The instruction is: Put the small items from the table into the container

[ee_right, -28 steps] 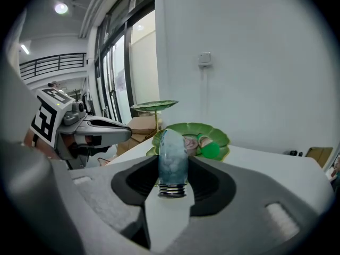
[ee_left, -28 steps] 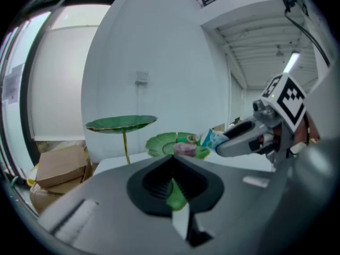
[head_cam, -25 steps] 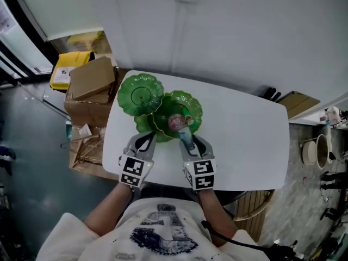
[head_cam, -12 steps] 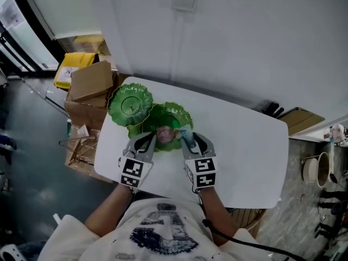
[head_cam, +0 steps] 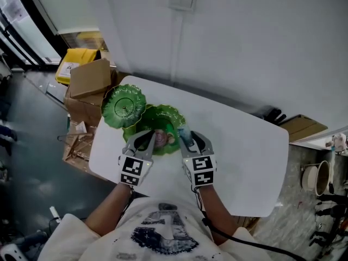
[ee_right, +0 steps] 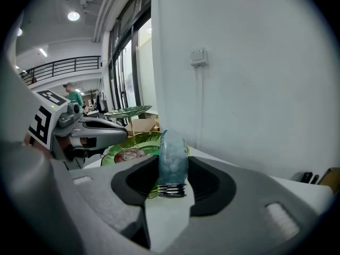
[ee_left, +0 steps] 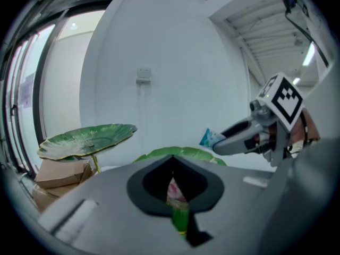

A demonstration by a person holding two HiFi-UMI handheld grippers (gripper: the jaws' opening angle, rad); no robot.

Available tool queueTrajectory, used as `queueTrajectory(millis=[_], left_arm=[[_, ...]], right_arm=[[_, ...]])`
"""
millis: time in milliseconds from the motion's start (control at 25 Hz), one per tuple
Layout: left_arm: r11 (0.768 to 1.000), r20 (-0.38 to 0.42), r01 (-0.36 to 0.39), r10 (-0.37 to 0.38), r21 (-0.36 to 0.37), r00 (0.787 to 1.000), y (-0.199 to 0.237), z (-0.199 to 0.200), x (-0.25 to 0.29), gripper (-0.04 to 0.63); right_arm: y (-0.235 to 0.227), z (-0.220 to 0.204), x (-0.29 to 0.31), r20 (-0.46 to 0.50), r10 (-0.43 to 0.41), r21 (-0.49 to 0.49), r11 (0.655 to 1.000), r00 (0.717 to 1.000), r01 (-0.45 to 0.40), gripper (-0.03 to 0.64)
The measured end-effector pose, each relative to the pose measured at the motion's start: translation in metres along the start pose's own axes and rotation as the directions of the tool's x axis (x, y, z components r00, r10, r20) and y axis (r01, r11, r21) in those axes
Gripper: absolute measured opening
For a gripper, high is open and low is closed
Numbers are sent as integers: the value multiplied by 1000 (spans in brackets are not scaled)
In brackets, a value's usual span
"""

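A green leaf-shaped stand sits on the white table (head_cam: pixel 239 156), with an upper dish (head_cam: pixel 124 106) and a lower dish (head_cam: pixel 163 121). A pink wrapped item (head_cam: pixel 161 137) lies in the lower dish. My left gripper (head_cam: pixel 145 140) is shut on the lower dish's near rim (ee_left: pixel 179 219); the pink item (ee_left: pixel 175 190) shows just beyond its jaws. My right gripper (head_cam: pixel 187 140) is shut on a small light-blue packet (ee_right: pixel 173 161) and holds it upright beside the lower dish's right rim (ee_right: pixel 143 141). The left gripper view shows that packet (ee_left: pixel 211 138) at the right gripper's tips.
Cardboard boxes (head_cam: pixel 89 79) and a yellow box (head_cam: pixel 73 65) stand on the floor left of the table. A wall socket (head_cam: pixel 181 0) is behind it. Dark objects (head_cam: pixel 274 115) lie off the table's far right corner. A person (ee_right: pixel 70 94) stands far off.
The green stand has slid to the left across the table, with my left gripper on its rim. My right gripper and its blue packet moved left alongside it.
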State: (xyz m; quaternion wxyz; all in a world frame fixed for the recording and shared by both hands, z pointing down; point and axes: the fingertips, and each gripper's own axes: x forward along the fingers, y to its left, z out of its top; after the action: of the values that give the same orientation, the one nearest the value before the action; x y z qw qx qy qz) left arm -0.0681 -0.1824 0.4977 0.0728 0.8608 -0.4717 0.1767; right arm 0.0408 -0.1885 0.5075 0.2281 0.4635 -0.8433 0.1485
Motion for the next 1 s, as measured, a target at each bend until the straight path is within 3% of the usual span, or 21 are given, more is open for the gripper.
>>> queueTrajectory(millis=[600, 1000], left_arm=[[1000, -11, -29, 29, -7, 1000, 3, 5, 9, -11], [999, -19, -31, 30, -12, 999, 5, 0, 11, -11]], right_arm=[[2, 4, 25, -23, 51, -31, 998, 998, -51, 170], [5, 0, 37, -69, 38, -112, 993, 997, -45, 172]])
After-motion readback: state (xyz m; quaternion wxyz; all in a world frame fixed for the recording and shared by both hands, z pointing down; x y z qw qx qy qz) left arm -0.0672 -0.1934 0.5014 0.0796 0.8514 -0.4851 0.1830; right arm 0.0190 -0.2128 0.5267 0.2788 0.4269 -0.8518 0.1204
